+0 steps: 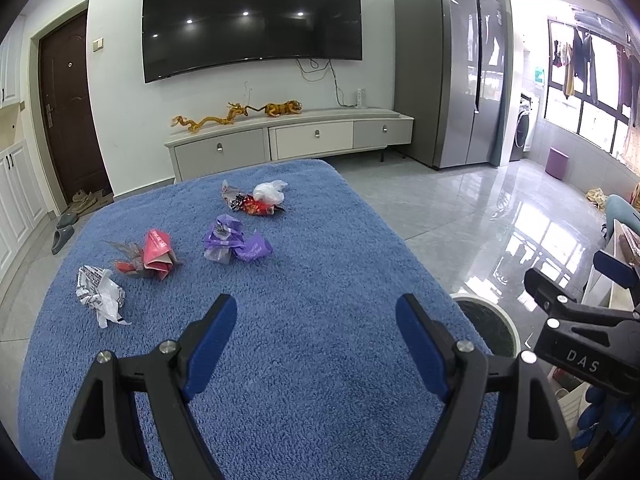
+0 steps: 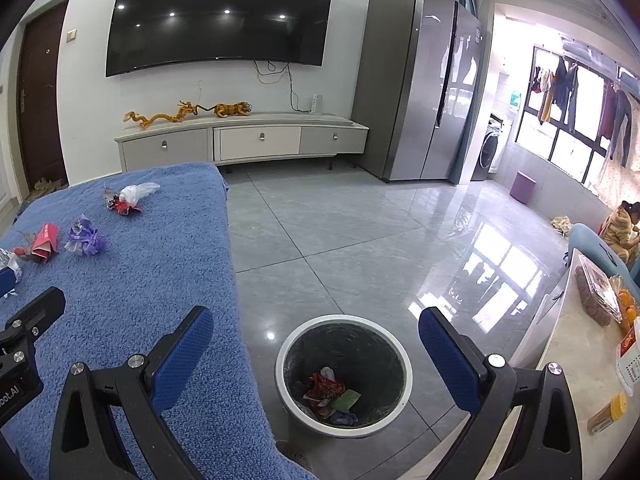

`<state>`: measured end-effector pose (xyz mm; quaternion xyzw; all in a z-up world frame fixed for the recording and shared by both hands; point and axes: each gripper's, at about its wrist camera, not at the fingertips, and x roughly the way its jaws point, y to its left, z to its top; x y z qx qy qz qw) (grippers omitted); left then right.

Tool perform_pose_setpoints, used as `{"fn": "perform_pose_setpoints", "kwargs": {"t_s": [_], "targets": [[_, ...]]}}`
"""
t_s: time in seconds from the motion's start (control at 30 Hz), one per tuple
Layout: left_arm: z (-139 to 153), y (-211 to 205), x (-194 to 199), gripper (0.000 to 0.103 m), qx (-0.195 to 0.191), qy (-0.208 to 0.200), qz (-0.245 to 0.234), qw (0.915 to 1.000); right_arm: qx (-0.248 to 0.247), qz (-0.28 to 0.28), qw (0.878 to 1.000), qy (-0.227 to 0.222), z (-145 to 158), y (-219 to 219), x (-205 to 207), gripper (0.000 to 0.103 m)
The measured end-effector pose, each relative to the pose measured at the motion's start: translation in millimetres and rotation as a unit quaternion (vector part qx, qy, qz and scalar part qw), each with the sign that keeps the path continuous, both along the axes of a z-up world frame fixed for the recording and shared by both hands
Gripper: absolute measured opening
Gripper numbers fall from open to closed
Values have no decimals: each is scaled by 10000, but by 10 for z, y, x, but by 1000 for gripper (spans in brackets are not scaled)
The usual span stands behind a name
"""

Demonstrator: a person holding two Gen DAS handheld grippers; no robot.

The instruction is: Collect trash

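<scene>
Legibly "DAS" on right gripper (image 1: 568, 280), lower right | left gripper (image 1: 316, 312) and right both agape, empty | bin (image 2: 406, 364) contents only in right-wrist view, lower centre.

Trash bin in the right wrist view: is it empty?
No. The trash bin already holds several crumpled wrappers at its bottom, red, green and purple among them.

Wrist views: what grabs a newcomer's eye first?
The crumpled wrappers scattered over the blue blanket, especially the purple wrapper mid-blanket and the pink wrapper to its left. Then the trash bin on the floor beside the blanket, some trash already inside, framed by the open right gripper.
</scene>
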<state>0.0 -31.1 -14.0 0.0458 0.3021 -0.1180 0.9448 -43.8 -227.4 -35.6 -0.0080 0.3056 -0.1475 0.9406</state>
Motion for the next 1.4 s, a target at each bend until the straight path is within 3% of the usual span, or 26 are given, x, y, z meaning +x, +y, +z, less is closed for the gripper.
{"fn": "perform_pose_setpoints", "kwargs": {"t_s": [0.53, 0.97, 1.2, 1.4], "targets": [[-43, 20, 29, 81, -31, 110, -37, 9999, 299, 8, 9992, -260, 19, -44, -38, 103], [-47, 123, 80, 81, -37, 87, 15, 10000, 425, 242, 9988, 15, -23, 27, 32, 103], [27, 706, 358, 81, -28, -120, 781, 9969, 721, 1052, 9917, 174, 23, 248, 277, 103], [-20, 1634, 655, 86, -135, -99, 1947, 9807, 993, 1959, 9751, 319, 85, 621, 735, 103]]}}
